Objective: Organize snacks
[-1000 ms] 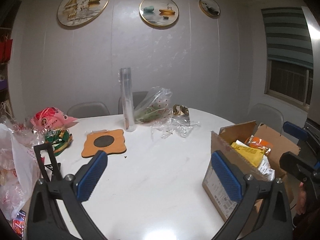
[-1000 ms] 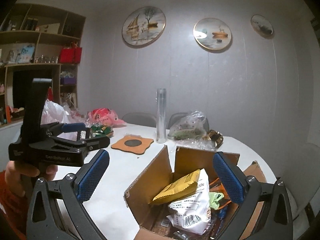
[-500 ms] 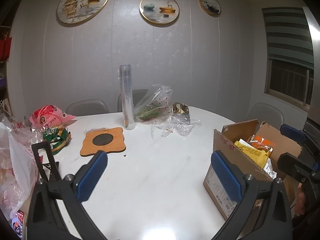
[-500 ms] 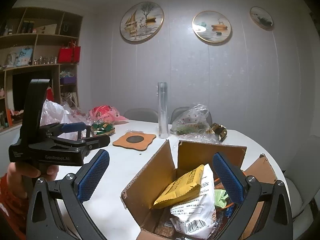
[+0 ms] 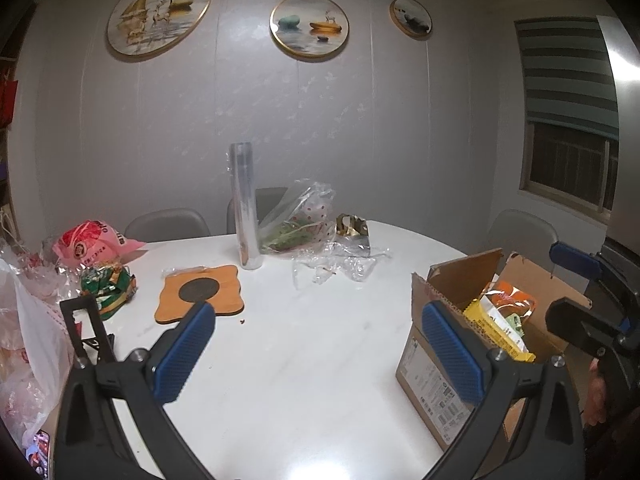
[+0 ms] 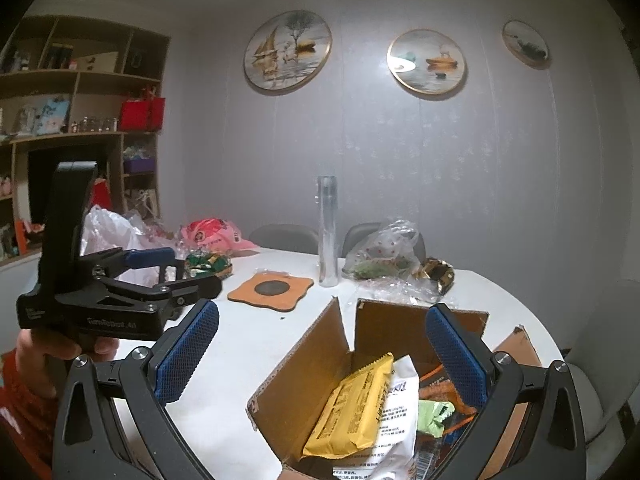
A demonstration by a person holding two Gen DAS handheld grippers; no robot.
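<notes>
Left gripper [image 5: 318, 354]: fingers spread wide, holding nothing, above bare white counter [image 5: 304, 344].
Right gripper [image 6: 322, 354]: fingers spread wide, holding nothing, poised over the open cardboard box [image 6: 332, 336].
Cardboard box: at the counter's right edge, flaps up; inside, a yellow snack packet [image 6: 352, 408] lies on a white snack bag [image 6: 394, 416], with a green wrapper [image 6: 434, 416] and orange packaging beside them.
Loose snacks: a pink bag [image 5: 94, 242] and a green-wrapped pack [image 5: 108, 286] at the counter's left, near a white plastic bag [image 5: 28, 344].
Middle of counter: orange trivet [image 5: 200, 292]; behind it an upright clear roll [image 5: 245, 204]; to its right a clear bag of greens [image 5: 298, 220] and crumpled gold foil [image 5: 352, 226].
</notes>
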